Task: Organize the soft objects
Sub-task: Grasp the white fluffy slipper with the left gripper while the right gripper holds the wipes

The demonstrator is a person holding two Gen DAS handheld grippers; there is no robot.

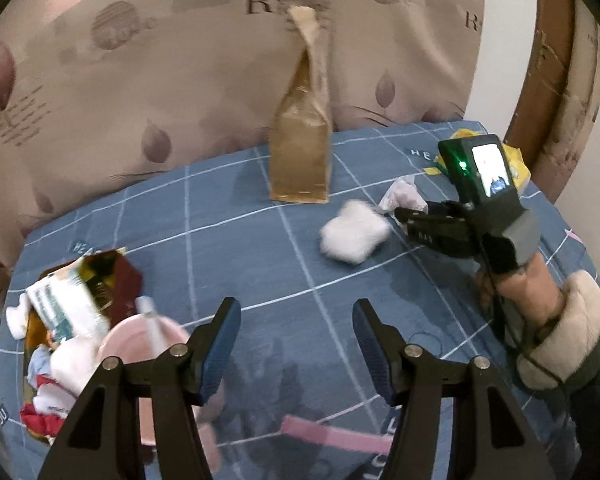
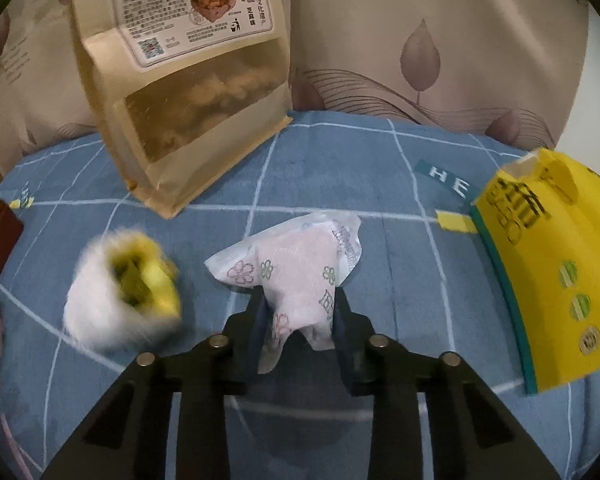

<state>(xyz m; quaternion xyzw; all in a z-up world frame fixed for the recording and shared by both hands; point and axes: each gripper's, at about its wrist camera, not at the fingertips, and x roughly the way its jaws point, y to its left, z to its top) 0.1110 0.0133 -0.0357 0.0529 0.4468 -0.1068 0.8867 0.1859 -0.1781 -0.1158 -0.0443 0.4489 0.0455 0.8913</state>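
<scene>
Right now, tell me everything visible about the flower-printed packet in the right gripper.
The flower-printed packet is a soft, crinkled white plastic pack with small pink and green flower outlines. The right gripper is shut on its lower end, which pokes out below the pads; its wider upper part fans out over the blue checked sheet. A fluffy white toy lies apart on its left.

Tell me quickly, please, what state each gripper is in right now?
Left gripper: open, nothing between its fingers.
Right gripper: shut on the floral tissue packet.
</scene>
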